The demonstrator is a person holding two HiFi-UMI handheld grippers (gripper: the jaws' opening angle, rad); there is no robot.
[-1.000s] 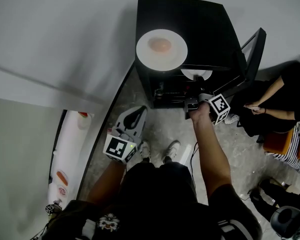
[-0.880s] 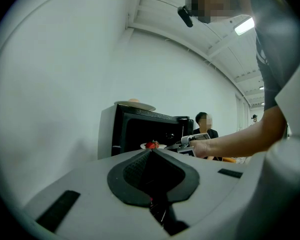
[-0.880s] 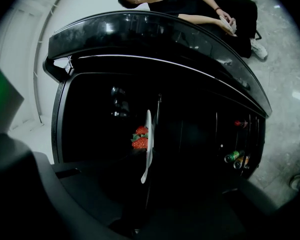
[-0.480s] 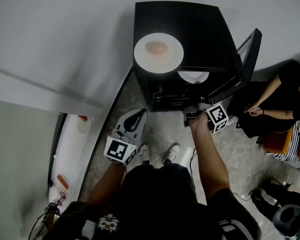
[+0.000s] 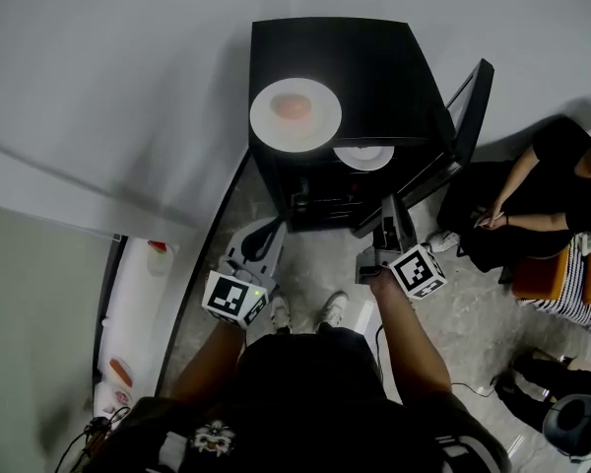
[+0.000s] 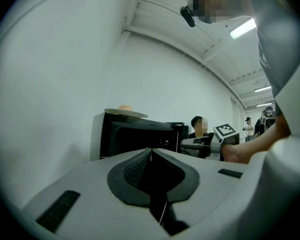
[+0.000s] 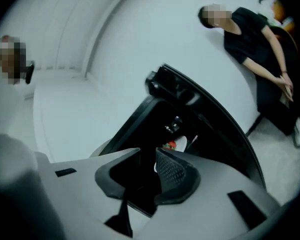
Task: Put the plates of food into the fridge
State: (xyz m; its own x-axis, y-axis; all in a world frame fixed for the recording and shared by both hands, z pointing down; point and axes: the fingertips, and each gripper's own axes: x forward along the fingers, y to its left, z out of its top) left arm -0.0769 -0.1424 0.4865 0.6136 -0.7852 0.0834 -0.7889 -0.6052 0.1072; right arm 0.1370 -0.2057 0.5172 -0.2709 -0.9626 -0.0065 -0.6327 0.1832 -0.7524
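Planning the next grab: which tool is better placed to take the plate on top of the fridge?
Probably right: the right tool, jaws just opened and empty, faces the fridge; the left tool is shut, though on the plate's side.

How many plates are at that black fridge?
2: a top plate on the fridge roof, an inner plate just inside its open door. Others may sit hidden deeper inside.

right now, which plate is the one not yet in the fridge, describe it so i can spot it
Find the black fridge against the white wall, its door open. On its top sits a white plate with a pinkish-orange lump of food. The other plate only peeks out from inside.
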